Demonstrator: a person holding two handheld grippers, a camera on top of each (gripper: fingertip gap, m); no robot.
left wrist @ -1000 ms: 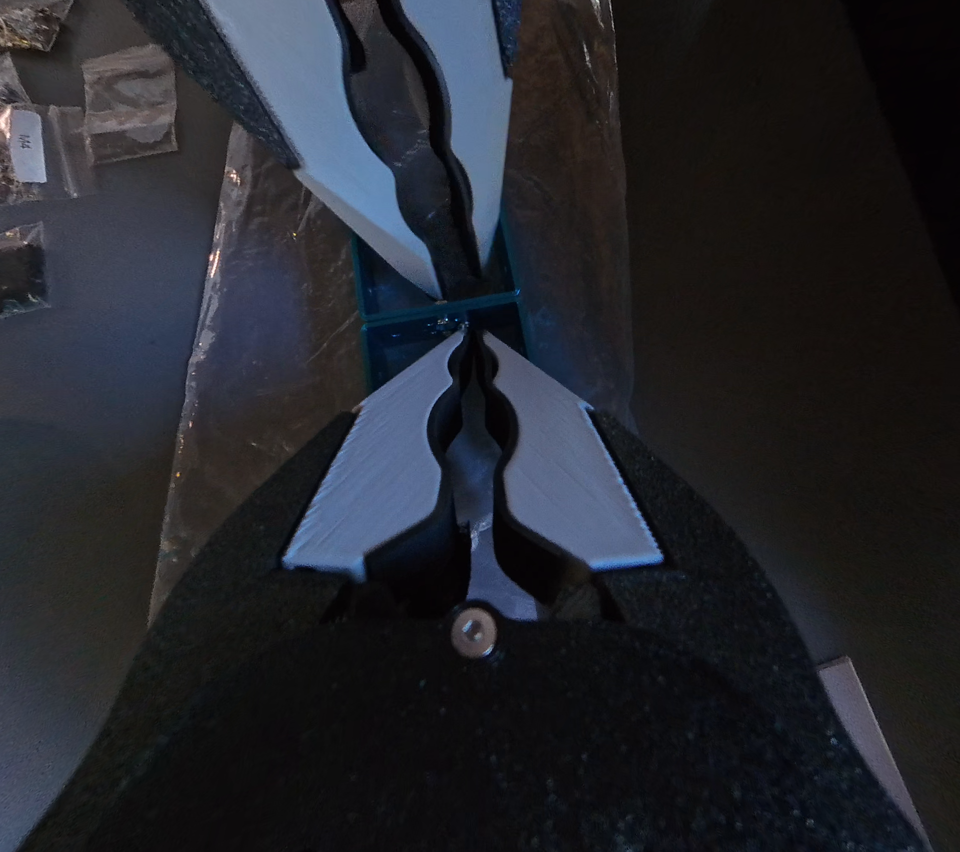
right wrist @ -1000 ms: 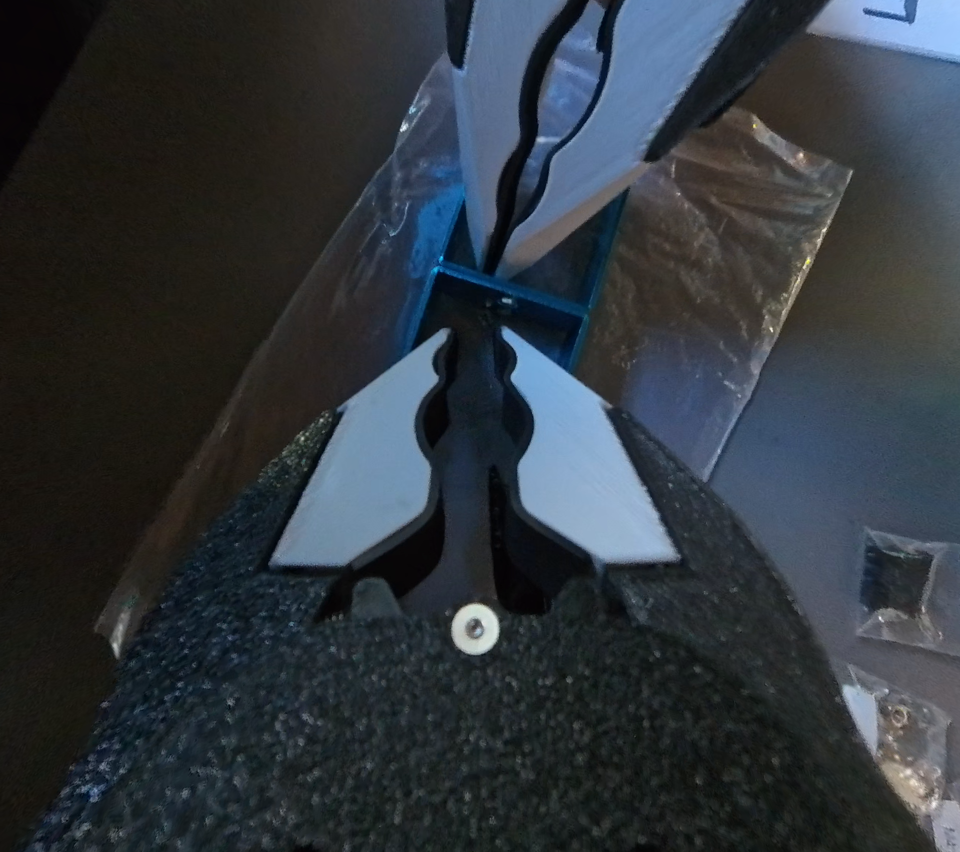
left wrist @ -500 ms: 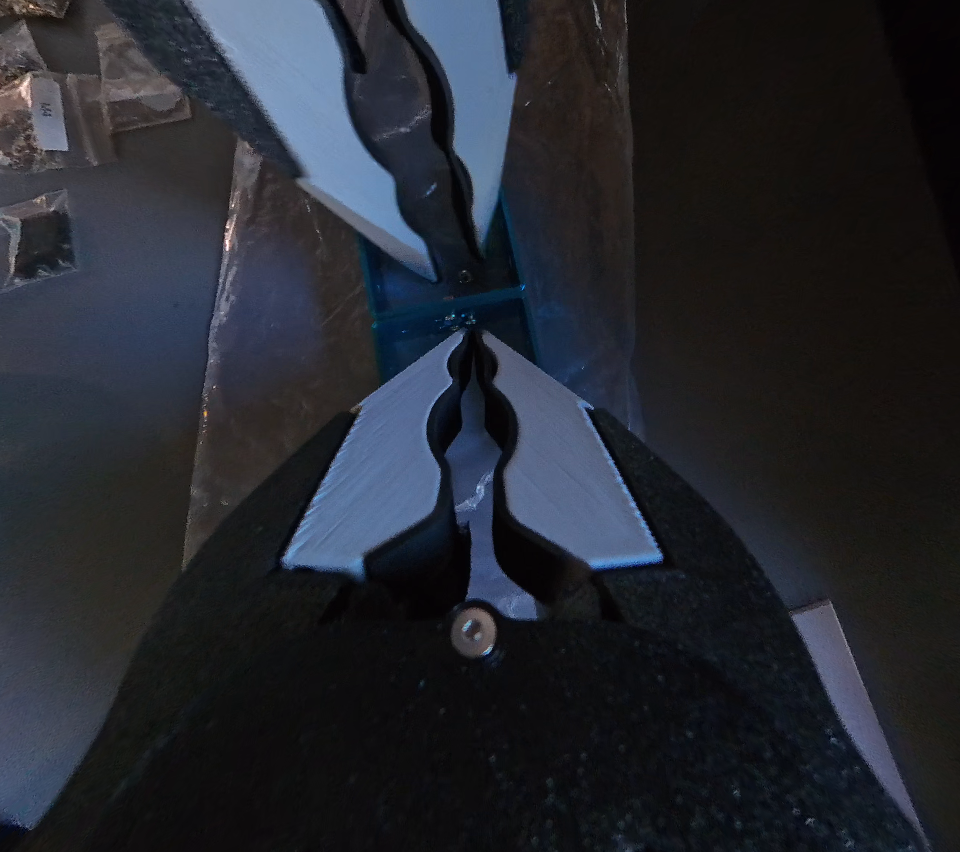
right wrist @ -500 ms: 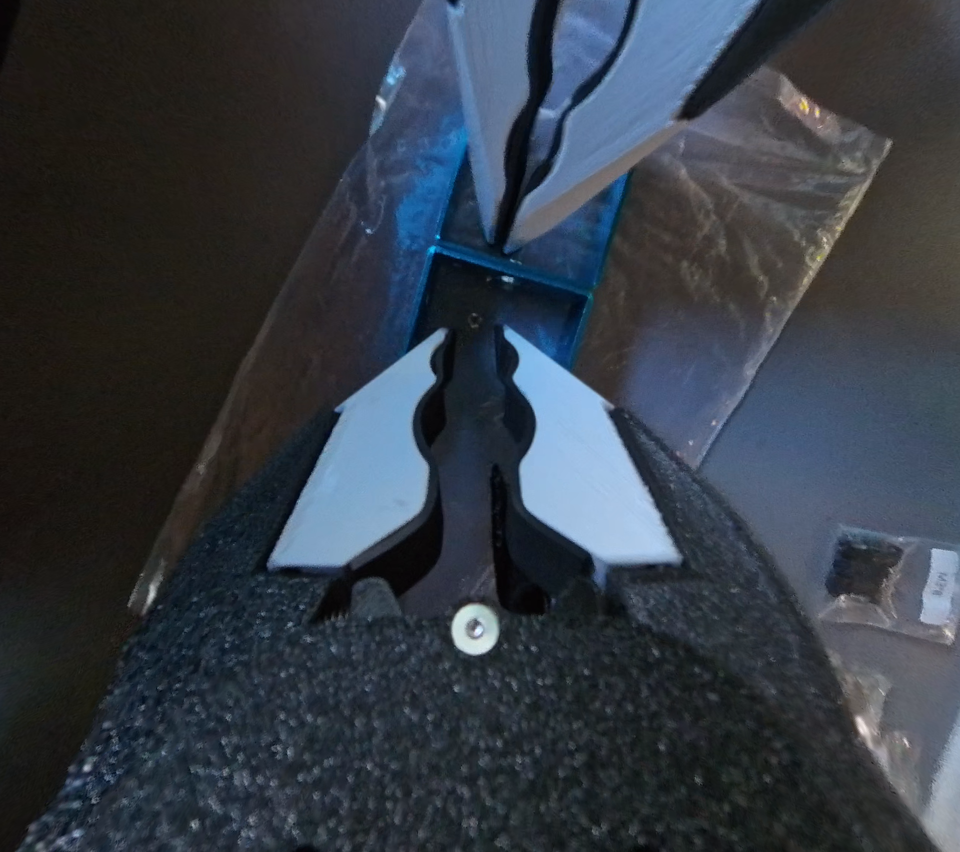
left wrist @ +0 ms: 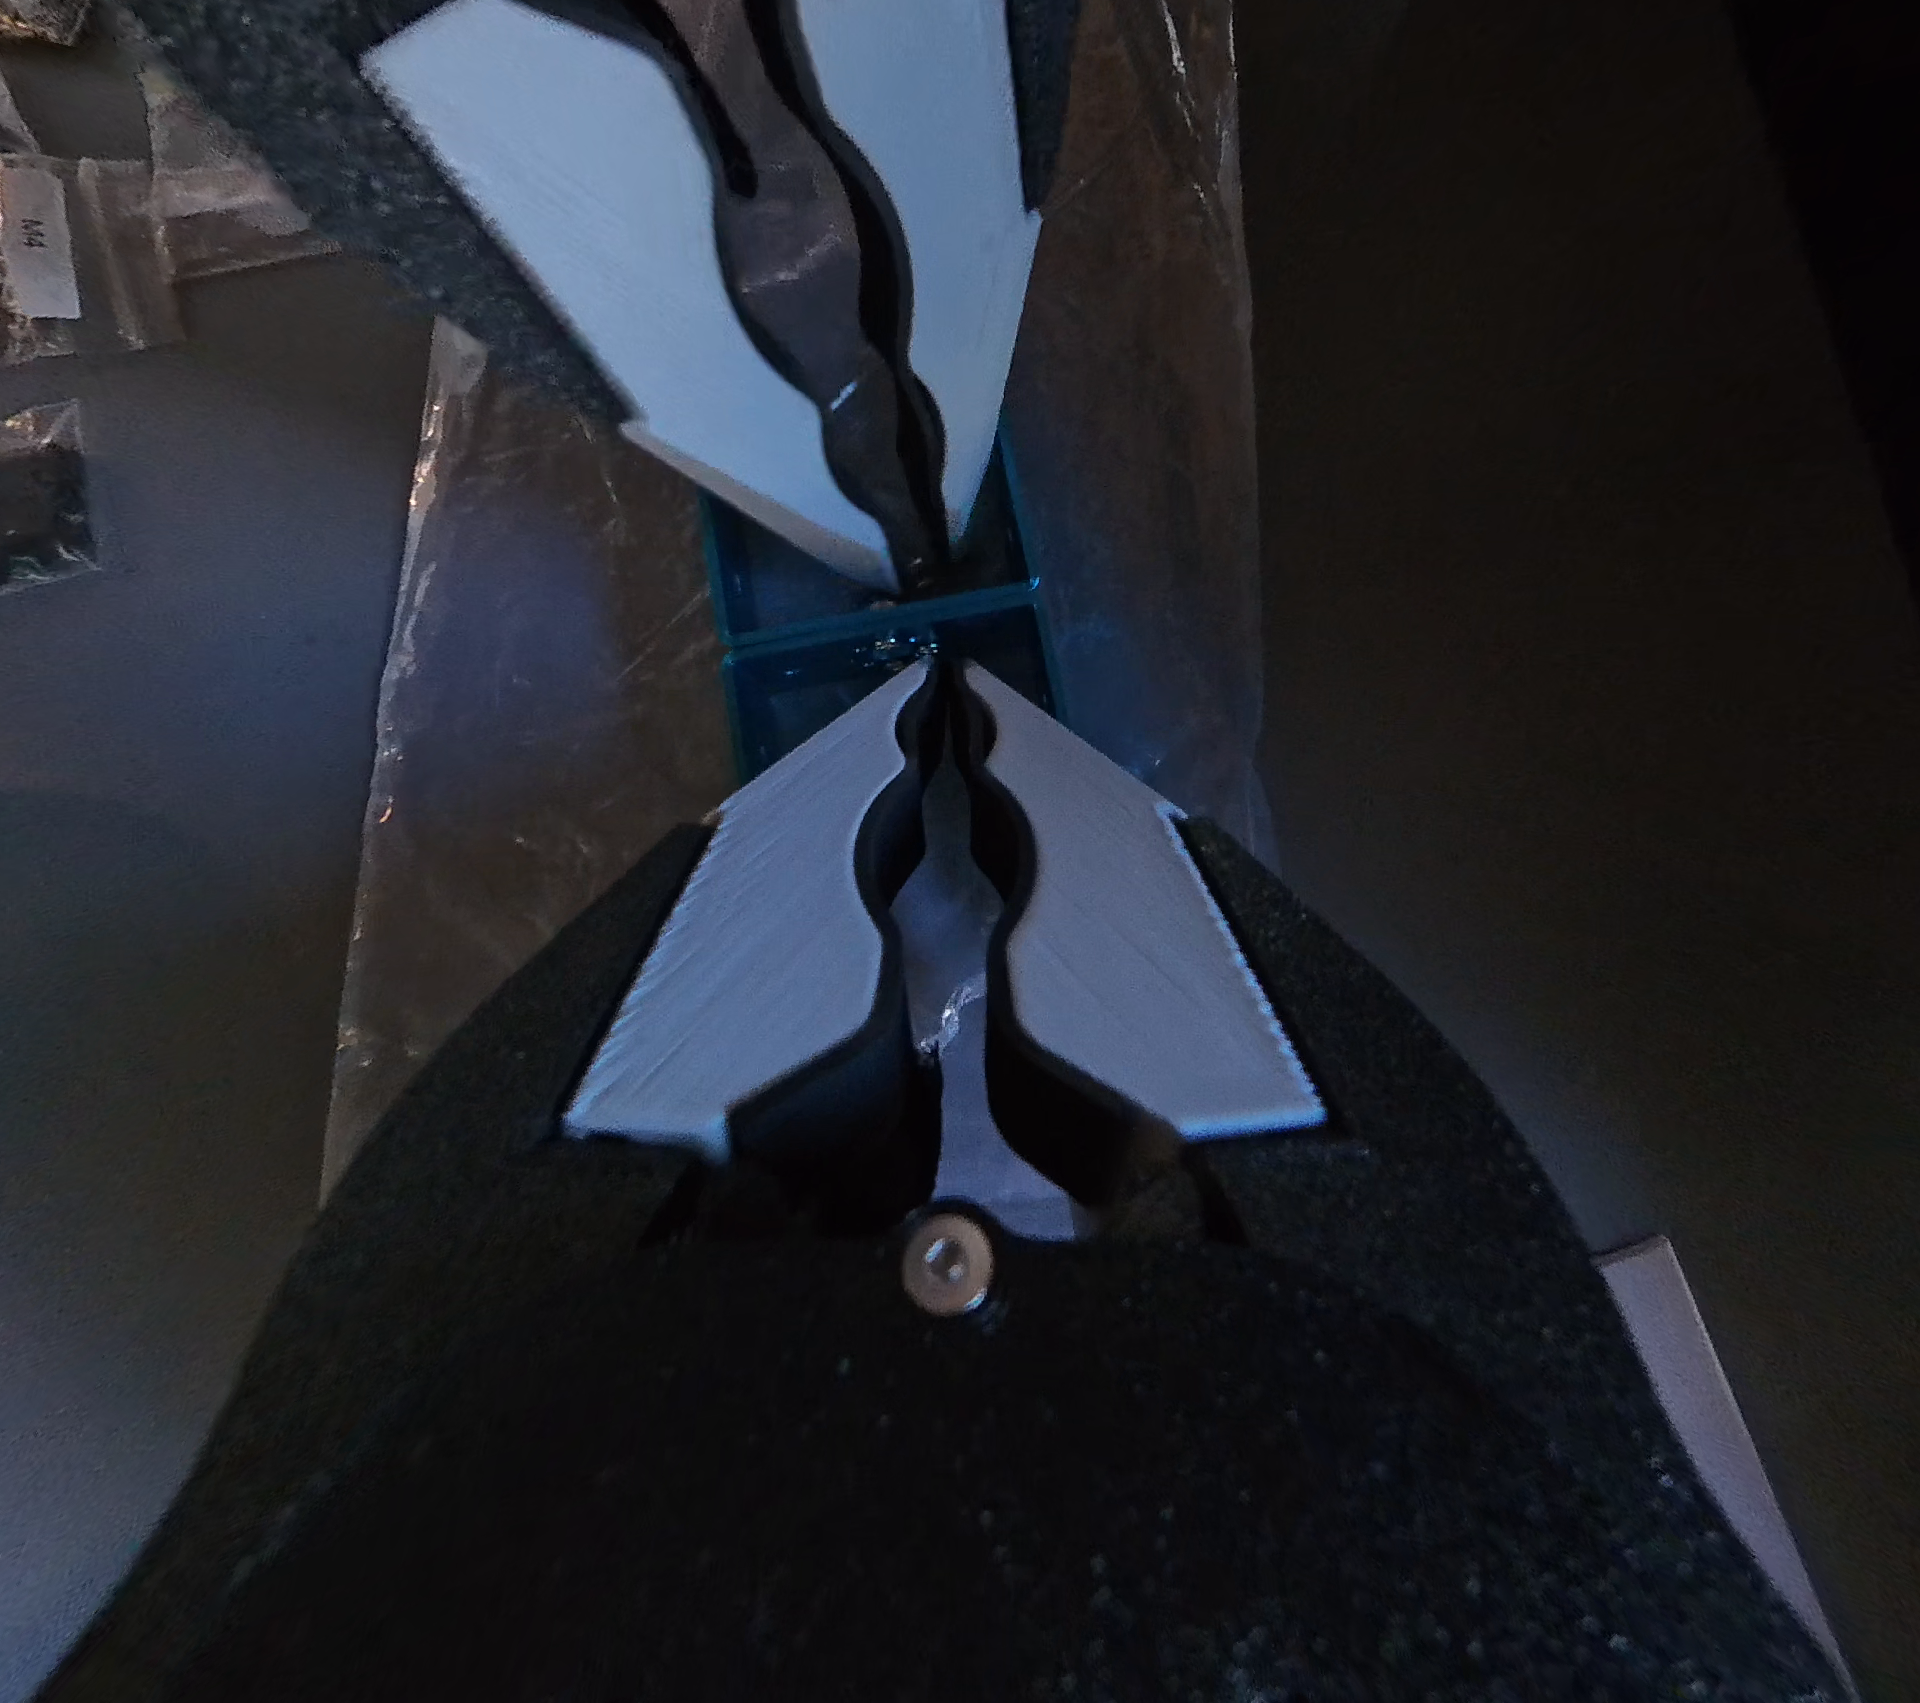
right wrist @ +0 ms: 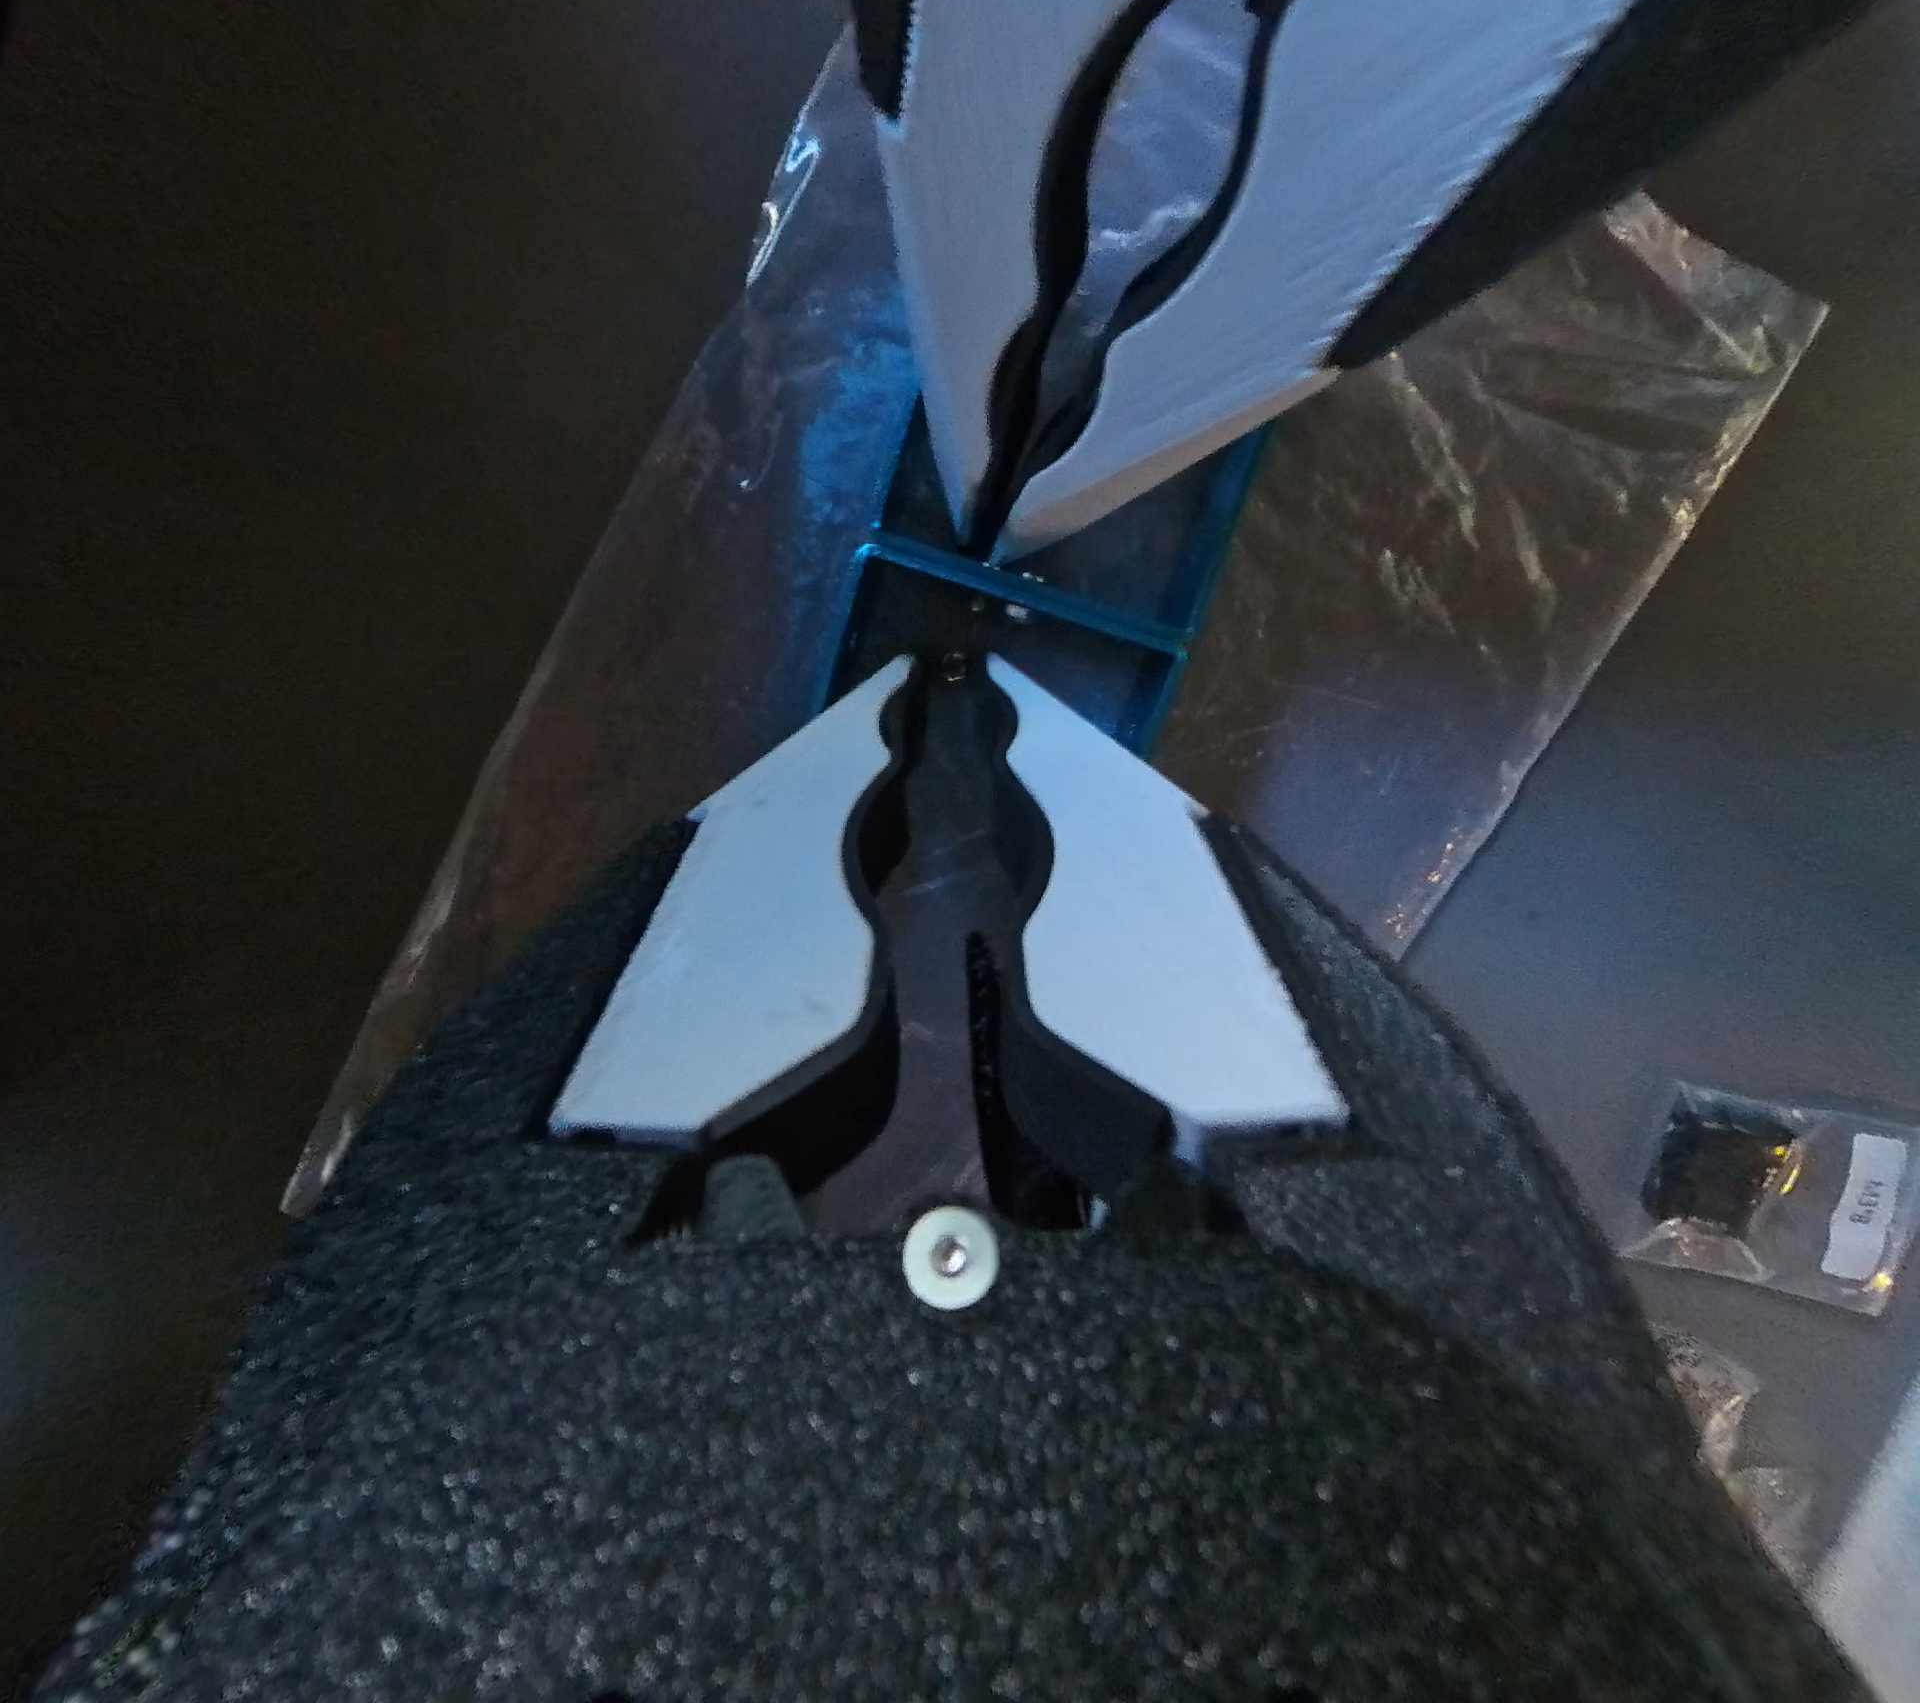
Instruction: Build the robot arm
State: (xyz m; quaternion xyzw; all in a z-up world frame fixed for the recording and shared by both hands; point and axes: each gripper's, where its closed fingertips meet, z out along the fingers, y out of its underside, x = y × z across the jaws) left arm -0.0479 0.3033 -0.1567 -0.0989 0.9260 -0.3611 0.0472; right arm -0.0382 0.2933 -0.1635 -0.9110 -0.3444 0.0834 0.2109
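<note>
A blue metal frame (left wrist: 790, 635) with a crossbar lies on a clear plastic bag (left wrist: 540, 614) on a dark table. My left gripper (left wrist: 942, 666) is shut, with its tips at the near side of the crossbar; I cannot tell if anything is pinched. My right gripper (left wrist: 920, 562) comes in from the far side, tips close together and down inside the frame. In the right wrist view, my right gripper (right wrist: 948, 664) is open by a narrow gap with a small screw (right wrist: 951, 668) between its tips. The left gripper (right wrist: 987, 547) meets the blue crossbar (right wrist: 1122, 625) opposite, where other small screws lie.
Small clear bags of dark parts (left wrist: 42, 490) lie to the left of the plastic bag, and one with a white label (right wrist: 1766, 1206) shows in the right wrist view. A white card (left wrist: 1683, 1404) lies near the table edge at the lower right. My two grippers' fingertips are within a few centimetres of each other.
Both grippers stay tip to tip at the crossbar. The right wrist view has closed in on the frame, and a small screw now shows between the right fingertips.
</note>
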